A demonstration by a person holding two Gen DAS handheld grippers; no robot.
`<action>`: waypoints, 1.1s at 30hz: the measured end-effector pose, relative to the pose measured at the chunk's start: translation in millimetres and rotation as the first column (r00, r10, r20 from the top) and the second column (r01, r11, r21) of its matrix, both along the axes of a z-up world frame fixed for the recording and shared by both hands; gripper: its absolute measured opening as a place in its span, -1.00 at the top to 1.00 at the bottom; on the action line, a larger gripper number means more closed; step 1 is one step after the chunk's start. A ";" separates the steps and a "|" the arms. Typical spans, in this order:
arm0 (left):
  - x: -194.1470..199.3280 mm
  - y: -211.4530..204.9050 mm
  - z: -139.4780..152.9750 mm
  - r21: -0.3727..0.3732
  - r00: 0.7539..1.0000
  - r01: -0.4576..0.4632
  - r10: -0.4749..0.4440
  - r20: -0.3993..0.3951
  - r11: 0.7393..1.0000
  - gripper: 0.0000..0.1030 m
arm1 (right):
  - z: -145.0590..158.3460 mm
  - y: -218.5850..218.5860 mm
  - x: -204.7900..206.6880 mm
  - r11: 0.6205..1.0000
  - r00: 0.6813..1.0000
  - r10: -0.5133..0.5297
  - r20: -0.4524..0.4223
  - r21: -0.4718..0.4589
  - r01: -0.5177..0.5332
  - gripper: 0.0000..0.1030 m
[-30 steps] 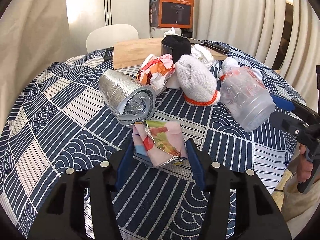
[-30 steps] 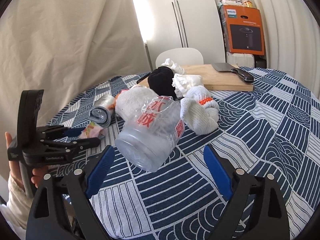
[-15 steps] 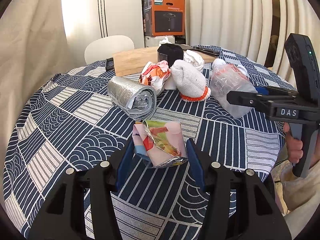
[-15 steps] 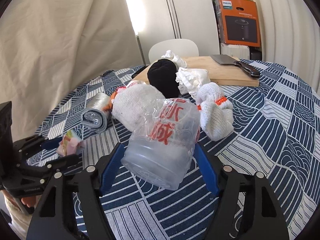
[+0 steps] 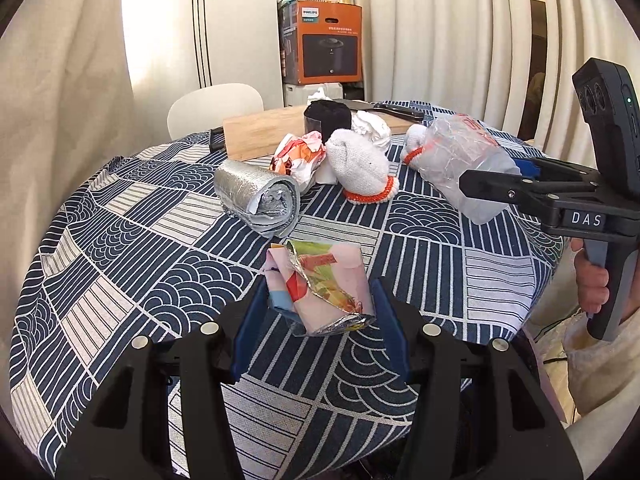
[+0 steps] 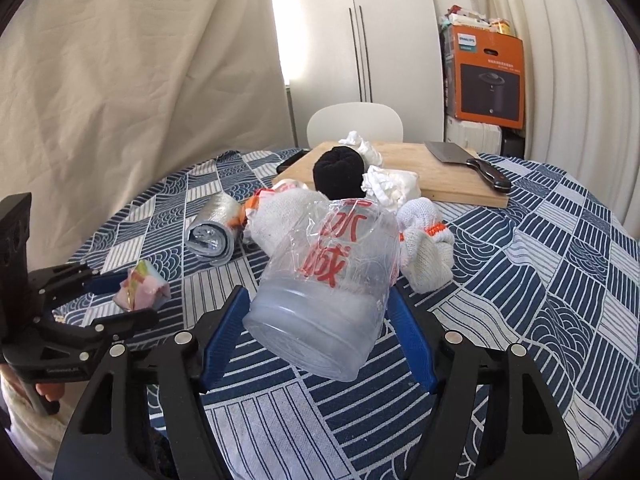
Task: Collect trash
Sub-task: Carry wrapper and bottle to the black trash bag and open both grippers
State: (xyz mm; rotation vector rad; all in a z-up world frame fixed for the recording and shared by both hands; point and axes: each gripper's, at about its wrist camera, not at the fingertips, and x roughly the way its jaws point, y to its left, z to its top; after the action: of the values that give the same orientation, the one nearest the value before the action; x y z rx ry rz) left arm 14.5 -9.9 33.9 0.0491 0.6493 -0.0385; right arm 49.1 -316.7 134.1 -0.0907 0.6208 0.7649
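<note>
My left gripper is shut on a crumpled pink foil snack wrapper, held just above the patterned tablecloth; the wrapper also shows in the right wrist view. My right gripper is shut on a clear plastic bottle with red characters, lifted off the table; the bottle also shows in the left wrist view. A rolled silver foil pad, an orange-white crumpled wrapper and crumpled white tissue lie on the table.
Two white knit gloves with orange cuffs and a black knit item lie mid-table. A wooden cutting board with a cleaver sits at the back. A white chair and an orange box stand behind the round table.
My right gripper closed on the plastic bottle and lifted it. My left gripper kept its hold on the snack wrapper and rose slightly away from the table.
</note>
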 end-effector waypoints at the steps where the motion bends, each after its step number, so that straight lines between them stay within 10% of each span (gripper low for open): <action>1: -3.1 -2.3 0.8 -0.003 1.000 0.006 -0.006 0.004 1.000 -0.05 | 1.9 -1.9 -4.0 1.000 1.000 0.003 0.008 0.000 -0.003 -0.30; 18: -69.8 -62.9 -13.5 -0.012 0.980 0.186 -0.185 0.069 0.982 -0.05 | -0.6 -60.7 -96.1 0.997 0.996 0.070 0.053 0.021 -0.071 -0.30; 33: -85.7 -84.9 -72.2 -0.013 0.950 0.297 -0.297 -0.094 0.955 -0.05 | -54.1 -72.1 -163.6 0.968 0.972 0.234 -0.028 -0.088 -0.235 -0.31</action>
State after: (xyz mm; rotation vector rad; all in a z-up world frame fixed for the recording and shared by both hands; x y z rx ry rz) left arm -71.3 -94.8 -38.3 0.1474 0.7329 -0.3336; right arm -114.5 -388.8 80.0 -0.2443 0.6691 0.9669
